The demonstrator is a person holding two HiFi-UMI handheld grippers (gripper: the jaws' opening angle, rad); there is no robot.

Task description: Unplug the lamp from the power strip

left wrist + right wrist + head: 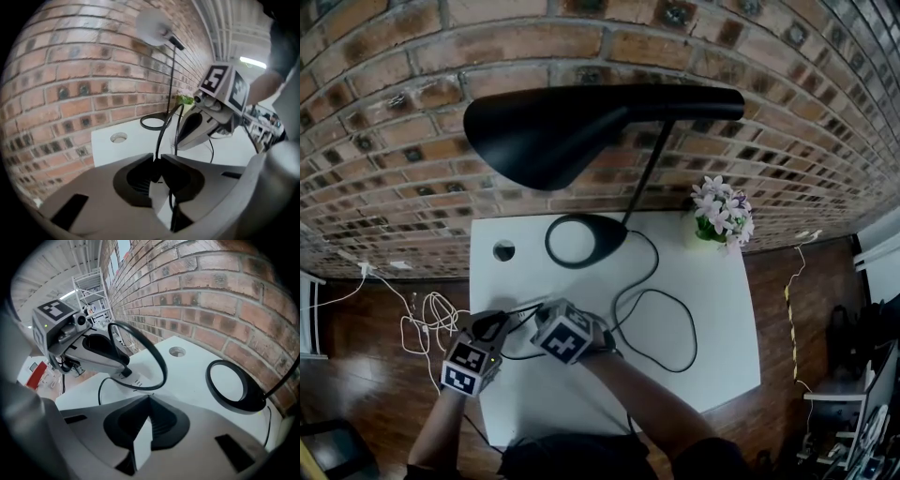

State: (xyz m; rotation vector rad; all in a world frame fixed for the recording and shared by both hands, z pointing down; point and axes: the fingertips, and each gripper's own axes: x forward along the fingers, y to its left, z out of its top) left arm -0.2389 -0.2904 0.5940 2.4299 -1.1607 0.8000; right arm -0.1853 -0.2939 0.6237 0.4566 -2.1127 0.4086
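Standing at the back of the white table (712, 309), close to the brick wall (412, 84), the black lamp (581, 127) leans its wide shade out over its ring base (581, 241). Its cord (163, 364) trails off the base, loops across the tabletop and runs to the front left part of the table, where both grippers sit side by side. The left gripper (157, 160) has its jaws pinched on the black plug (123, 372) at the end of that cord, which rises in an arc from between its tips. The plug rests against a marked white patch (136, 382) that blends into the tabletop, so its outline cannot be made out. The right gripper (149, 397), just beside the left one and angled down at the table, has its jaw tips pressed together with nothing clearly caught between them. A round hole (503, 250) opens in the tabletop left of the ring base, a pot of pale flowers (722, 214) stands at the table's right rear, and white cables (427, 323) lie tangled on the wooden floor to the left.
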